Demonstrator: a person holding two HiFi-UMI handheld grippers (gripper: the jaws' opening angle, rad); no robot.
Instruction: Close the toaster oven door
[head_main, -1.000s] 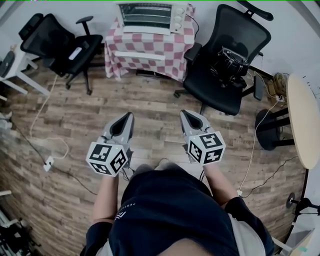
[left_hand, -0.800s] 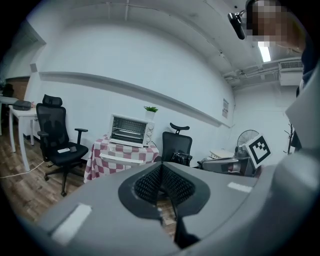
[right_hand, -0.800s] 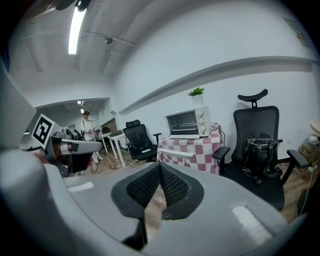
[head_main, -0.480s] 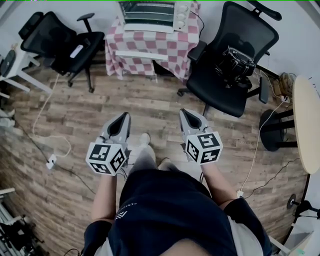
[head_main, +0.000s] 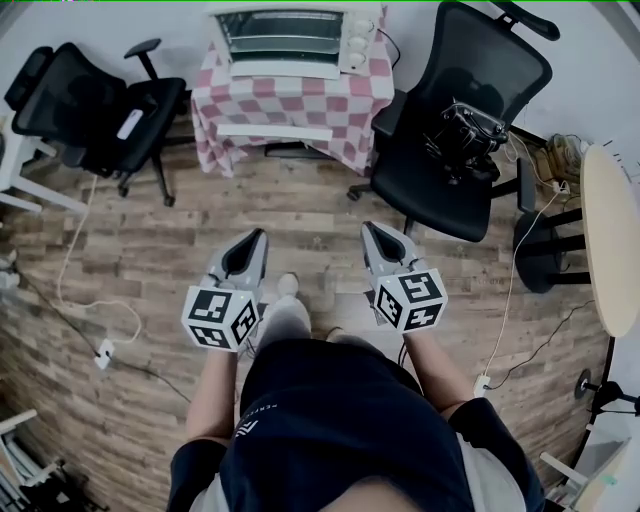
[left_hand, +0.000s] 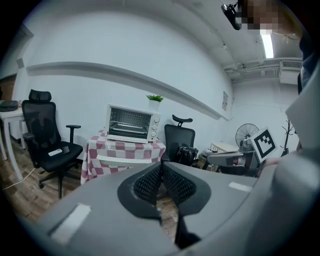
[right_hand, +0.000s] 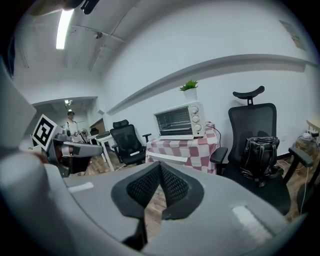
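You hold the left gripper (head_main: 256, 238) and right gripper (head_main: 371, 232) closed and empty, probably carried ready for pushing. At 12 o'clock, well ahead, the toaster oven (head_main: 290, 33) sits on the checkered table (head_main: 300, 100), its door (head_main: 285, 70) dropped open.

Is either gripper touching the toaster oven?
No, the left gripper and right gripper hang over the floor, well short of the toaster oven.

We see a checked table (head_main: 290, 105) against the far wall, flanked by a left chair (head_main: 75, 100) and a right chair (head_main: 490, 60). A black bag (head_main: 460, 128) sits on the right chair's seat. A white cable (head_main: 66, 255) runs across the wood floor (head_main: 300, 210) to a power strip (head_main: 103, 352).
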